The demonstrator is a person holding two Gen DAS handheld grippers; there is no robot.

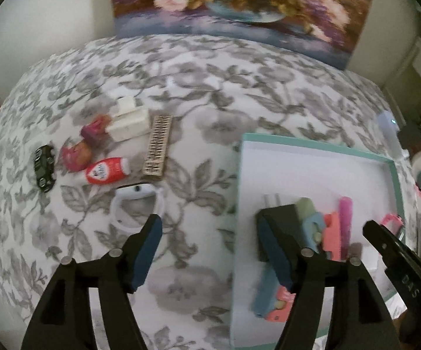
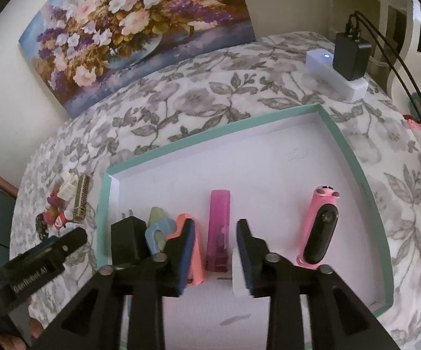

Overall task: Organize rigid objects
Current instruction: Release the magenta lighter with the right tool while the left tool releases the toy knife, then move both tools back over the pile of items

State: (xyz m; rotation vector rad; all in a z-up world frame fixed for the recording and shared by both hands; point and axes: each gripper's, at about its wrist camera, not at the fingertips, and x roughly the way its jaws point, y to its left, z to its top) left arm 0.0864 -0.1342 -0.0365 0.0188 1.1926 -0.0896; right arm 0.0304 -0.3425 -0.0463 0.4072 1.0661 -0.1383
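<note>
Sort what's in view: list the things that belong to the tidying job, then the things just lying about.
Job things:
teal-rimmed white cardboard tray
black plug adapter
magenta translucent lighter
pink-cased black oval gadget
black toy car
red-and-white squeeze tube
white boxy charger

Lying about:
floral painting on canvas
white power strip with black adapter
</note>
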